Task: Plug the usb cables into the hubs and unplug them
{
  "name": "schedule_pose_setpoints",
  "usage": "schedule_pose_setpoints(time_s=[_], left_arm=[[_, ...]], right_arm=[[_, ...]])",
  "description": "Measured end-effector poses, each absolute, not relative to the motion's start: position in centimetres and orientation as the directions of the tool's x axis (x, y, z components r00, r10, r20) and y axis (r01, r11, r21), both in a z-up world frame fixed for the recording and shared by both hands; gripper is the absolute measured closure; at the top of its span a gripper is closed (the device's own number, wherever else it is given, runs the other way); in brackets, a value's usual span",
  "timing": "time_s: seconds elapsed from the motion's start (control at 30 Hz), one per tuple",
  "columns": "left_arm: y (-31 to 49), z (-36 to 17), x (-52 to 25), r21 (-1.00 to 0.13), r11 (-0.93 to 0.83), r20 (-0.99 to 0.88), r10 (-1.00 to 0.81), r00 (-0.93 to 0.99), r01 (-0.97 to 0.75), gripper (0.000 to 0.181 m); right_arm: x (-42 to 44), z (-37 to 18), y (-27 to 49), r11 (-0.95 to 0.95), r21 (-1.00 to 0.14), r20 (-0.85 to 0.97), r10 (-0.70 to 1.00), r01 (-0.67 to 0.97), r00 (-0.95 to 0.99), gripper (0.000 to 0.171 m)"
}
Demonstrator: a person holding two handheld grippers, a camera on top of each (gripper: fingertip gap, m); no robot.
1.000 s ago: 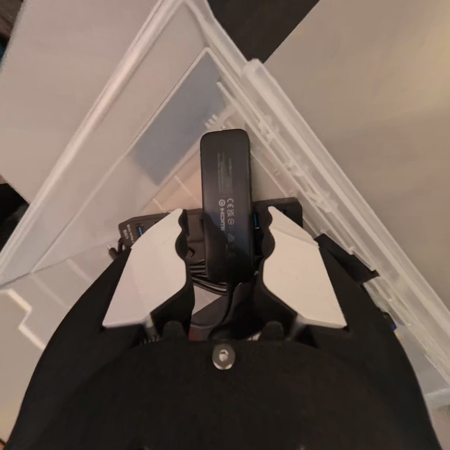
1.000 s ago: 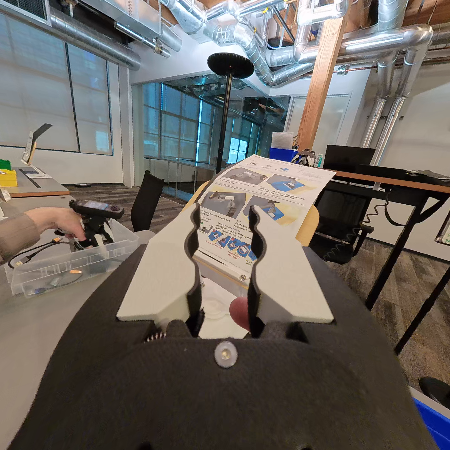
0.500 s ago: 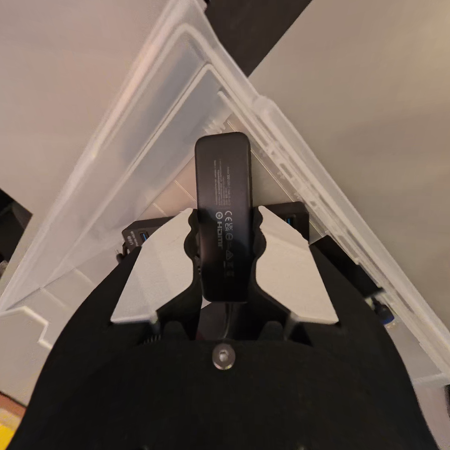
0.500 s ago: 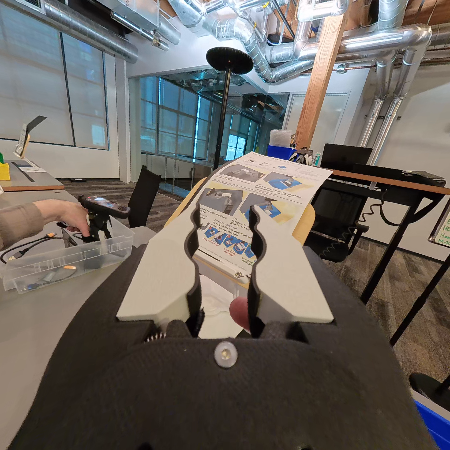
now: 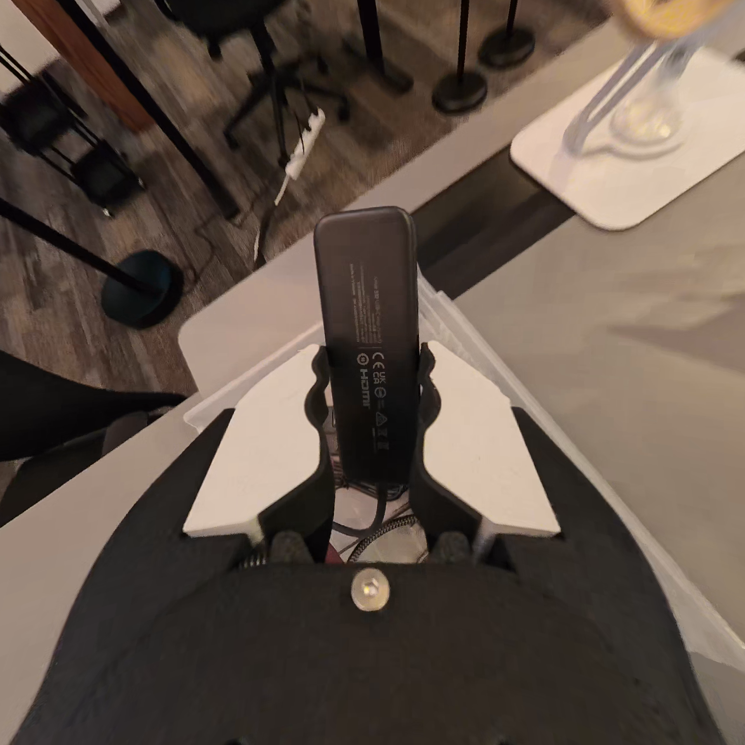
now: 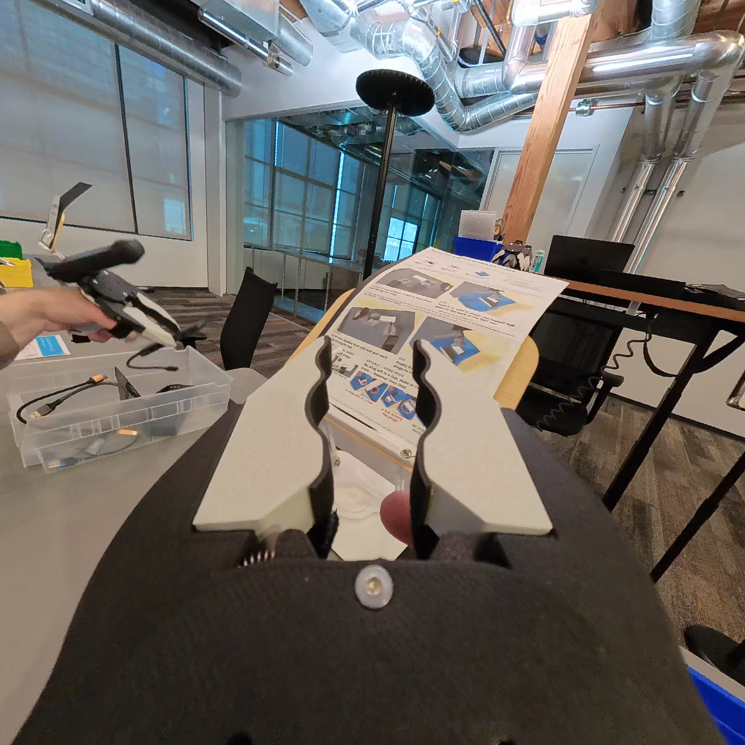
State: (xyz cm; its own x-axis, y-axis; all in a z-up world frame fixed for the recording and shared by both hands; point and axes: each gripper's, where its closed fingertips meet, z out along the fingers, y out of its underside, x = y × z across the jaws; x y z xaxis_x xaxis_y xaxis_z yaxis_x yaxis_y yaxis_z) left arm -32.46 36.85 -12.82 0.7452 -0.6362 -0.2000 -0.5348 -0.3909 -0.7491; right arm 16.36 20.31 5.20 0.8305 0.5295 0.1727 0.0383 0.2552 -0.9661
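**Dark hub clamped in the left gripper above the clear bin**

The hub (image 5: 369, 334) is a slim, dark grey, rounded-corner bar with pale printed markings on the face turned to the camera. It stands lengthwise at the centre of the left wrist view, its far end pointing to the upper middle of the frame. Its lower half sits between the white fingers of the left gripper (image 5: 371, 354), which press on both long edges and hold it firmly. A short black cable (image 5: 379, 510) leaves its near end and drops toward the gripper's base, where a braided cable (image 5: 385, 536) also shows.

Behind the fingers lies the rim of a clear plastic bin (image 5: 455, 318) on a grey table (image 5: 604, 322).

In the right wrist view the same bin (image 6: 121, 407) sits at left centre, with loose cables (image 6: 60, 397) inside. The left gripper (image 6: 161, 338), held by a hand (image 6: 48, 318), hangs above it, with a thin black cable dangling below its tips toward the bin.

The right gripper (image 6: 369, 354) fills the lower centre of its own view, jaws apart by a moderate gap and holding nothing. Beyond it stands a printed instruction sheet (image 6: 439, 318) on a stand.
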Motion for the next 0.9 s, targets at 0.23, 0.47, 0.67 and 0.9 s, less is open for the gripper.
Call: schedule_pose_setpoints(time_s=[0.23,0.47,0.67,0.9], left_arm=[[33.6,-6.2,-29.2,-0.89,-0.192,-0.198,-0.656,0.728,-0.415,0.138],[28.8,0.0,-22.4,-0.962,0.027,-0.202,-0.74,0.642,-0.271,0.138],[24.8,0.0,-16.0,-0.989,0.065,-0.12,-0.883,0.453,-0.134,0.138],[22.7,0.0,-8.3,-0.998,0.034,-0.014,-0.947,0.321,0.055,0.138]], right_arm=[[14.3,4.0,20.5,0.24,-0.967,0.212,0.557,0.089,0.803,0.132],[12.0,3.2,20.1,0.246,-0.961,0.253,0.595,0.126,0.763,0.132],[9.1,2.0,19.3,0.275,-0.945,0.317,0.646,0.176,0.695,0.129],[4.2,-1.1,19.2,0.372,-0.867,0.497,0.603,0.331,0.624,0.114]])
